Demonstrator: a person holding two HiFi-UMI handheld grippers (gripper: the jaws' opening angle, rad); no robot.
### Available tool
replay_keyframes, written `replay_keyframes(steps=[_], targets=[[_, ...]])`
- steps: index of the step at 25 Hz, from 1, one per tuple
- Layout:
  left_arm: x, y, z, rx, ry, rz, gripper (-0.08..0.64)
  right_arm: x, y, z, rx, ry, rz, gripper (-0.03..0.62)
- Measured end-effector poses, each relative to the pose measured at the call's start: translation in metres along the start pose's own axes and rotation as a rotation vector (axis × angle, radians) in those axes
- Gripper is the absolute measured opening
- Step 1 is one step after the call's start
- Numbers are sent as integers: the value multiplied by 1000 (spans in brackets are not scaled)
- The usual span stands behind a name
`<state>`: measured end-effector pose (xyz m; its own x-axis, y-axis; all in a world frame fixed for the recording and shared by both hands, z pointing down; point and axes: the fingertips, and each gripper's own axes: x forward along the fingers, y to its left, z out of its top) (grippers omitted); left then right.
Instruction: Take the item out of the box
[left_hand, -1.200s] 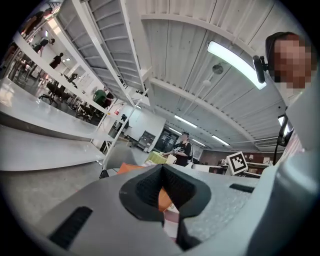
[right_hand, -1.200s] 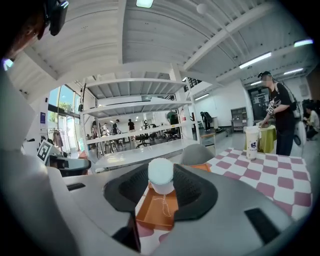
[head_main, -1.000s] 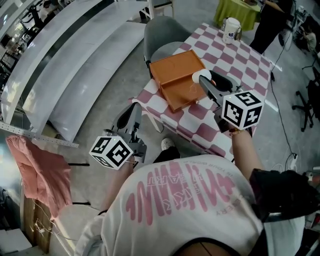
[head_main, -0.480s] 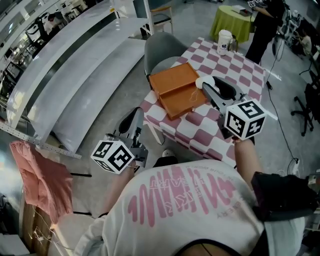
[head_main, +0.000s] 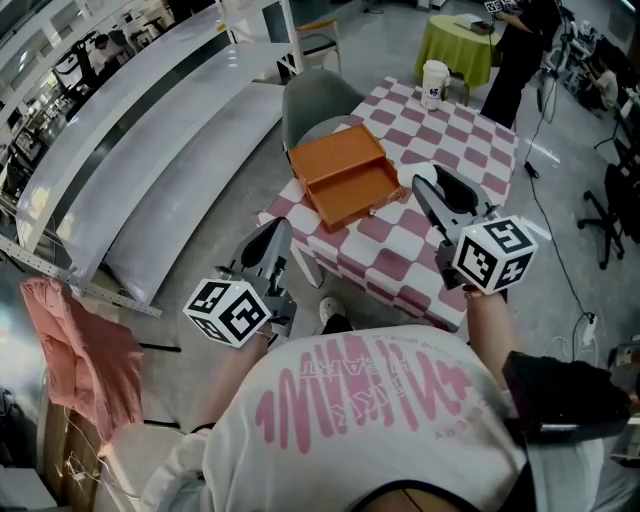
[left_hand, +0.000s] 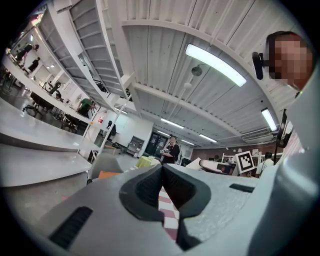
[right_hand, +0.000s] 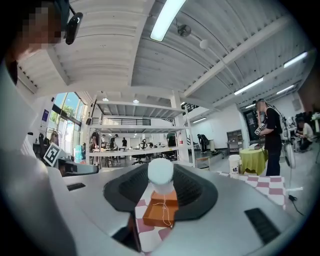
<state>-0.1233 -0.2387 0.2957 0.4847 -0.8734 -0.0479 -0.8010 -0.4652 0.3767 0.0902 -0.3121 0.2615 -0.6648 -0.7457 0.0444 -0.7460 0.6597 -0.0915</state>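
Observation:
The orange box (head_main: 345, 175) lies open on the near left corner of the pink-checked table (head_main: 455, 150); it also shows beyond the jaws in the right gripper view (right_hand: 162, 210). My right gripper (head_main: 412, 182) is shut on a small white round item (head_main: 407, 177), held just right of the box and above the table. In the right gripper view the white item (right_hand: 160, 174) sits pinched between the jaw tips, a thin string dangling from it. My left gripper (head_main: 279, 229) hangs off the table's left side, over the floor; its jaws meet with nothing between them (left_hand: 162, 167).
A white cup (head_main: 433, 84) stands at the table's far end. A grey chair (head_main: 318, 100) is tucked behind the box. Long white panels (head_main: 150, 150) lie on the floor at the left. A green-clothed table (head_main: 458, 40) and a person in black (head_main: 515, 45) are beyond.
The right gripper, still holding the white item, has come away from over the box toward its right side and risen. The left gripper has also lifted slightly beside the table.

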Motion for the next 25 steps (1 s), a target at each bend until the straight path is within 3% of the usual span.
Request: replay_keyframes(steps=[15,25], targets=[[-25,-75,-47,-50,43,-22,6,-101,-2,-34,107,33,-41,155],[-35,-87,-58,-59,72,-16,6,-132,-12,-48,148,37,-98,155]])
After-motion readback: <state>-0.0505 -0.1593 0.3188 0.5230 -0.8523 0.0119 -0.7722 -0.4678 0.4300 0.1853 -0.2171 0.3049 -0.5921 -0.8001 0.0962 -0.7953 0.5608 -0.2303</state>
